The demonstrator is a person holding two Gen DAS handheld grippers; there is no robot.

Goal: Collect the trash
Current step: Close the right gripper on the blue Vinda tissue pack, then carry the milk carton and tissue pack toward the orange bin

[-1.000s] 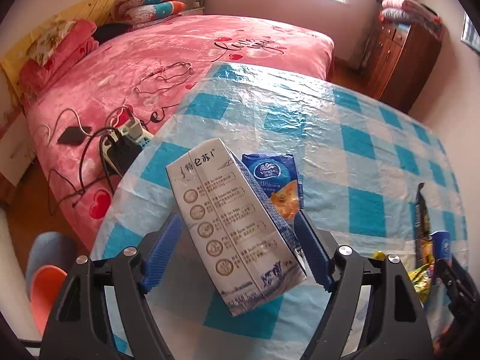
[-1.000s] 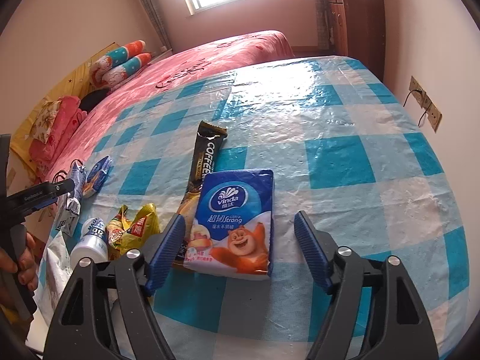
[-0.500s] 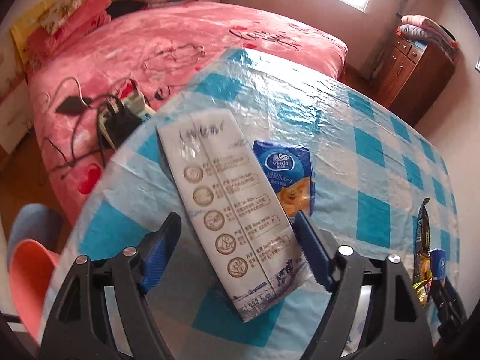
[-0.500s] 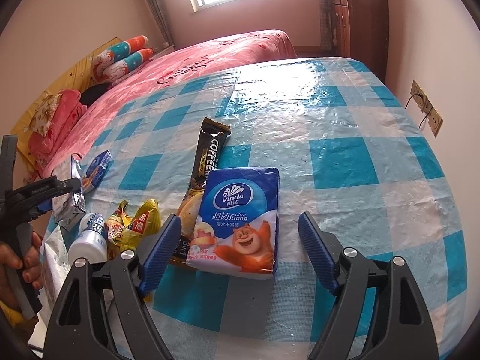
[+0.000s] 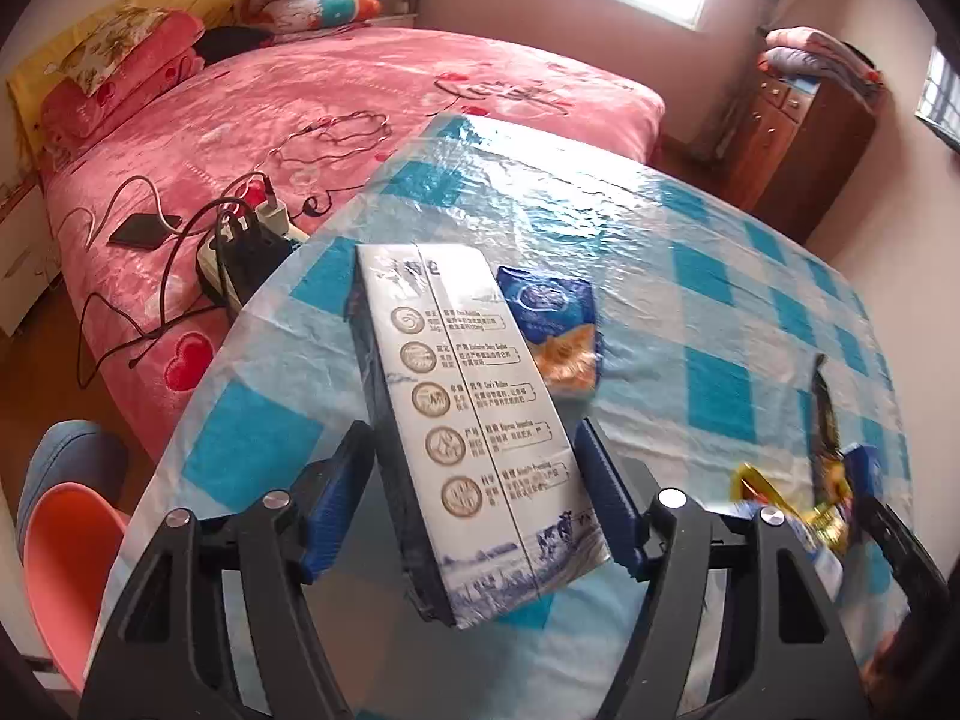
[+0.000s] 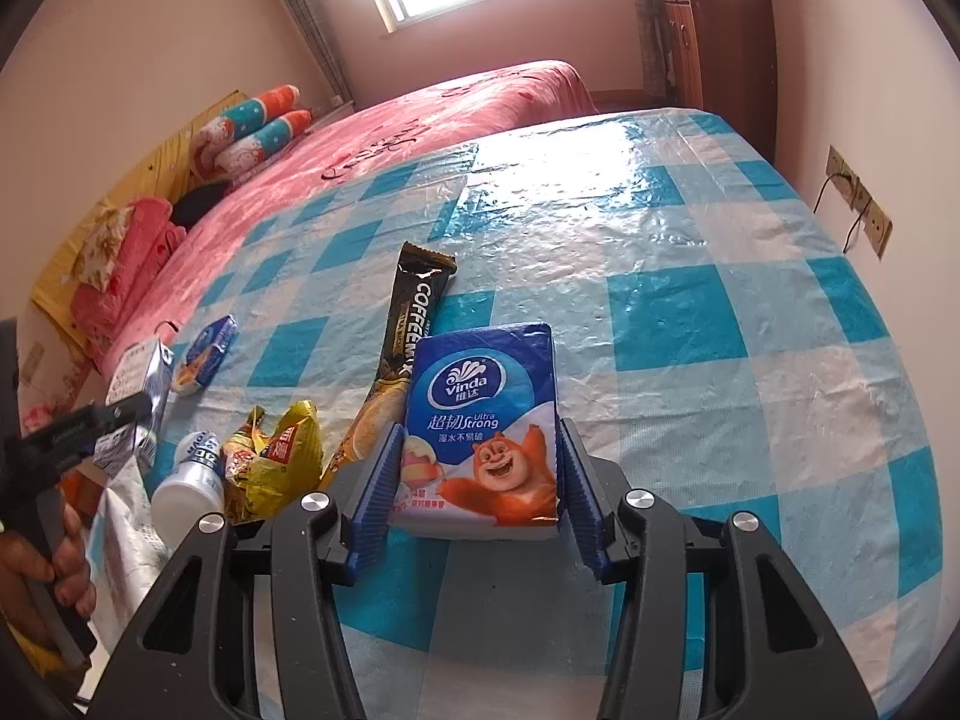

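A white milk carton (image 5: 474, 396) lies between the fingers of my left gripper (image 5: 473, 438). The jaws are closing: the right pad is at the carton's edge and a sliver of gap shows on the left. In the right wrist view the same carton (image 6: 141, 390) stands at the table's left edge. My right gripper (image 6: 478, 438) is closing on a blue tissue pack (image 6: 480, 420) lying flat, and both pads touch its sides. Beside it lie a black coffee stick (image 6: 414, 324), a yellow wrapper (image 6: 276, 456) and a small white bottle (image 6: 192, 474).
A second small tissue pack (image 5: 555, 330) lies beyond the carton on the blue-checked table (image 6: 690, 312). A pink bed with a power strip and cables (image 5: 252, 240) borders the table. An orange stool (image 5: 60, 546) stands low on the left, and a wooden cabinet (image 5: 798, 126) at the back.
The right jaws have closed in from well apart to touch the tissue pack's sides. In the left view the carton has turned to lie along the fingers, and the jaws have narrowed slightly.
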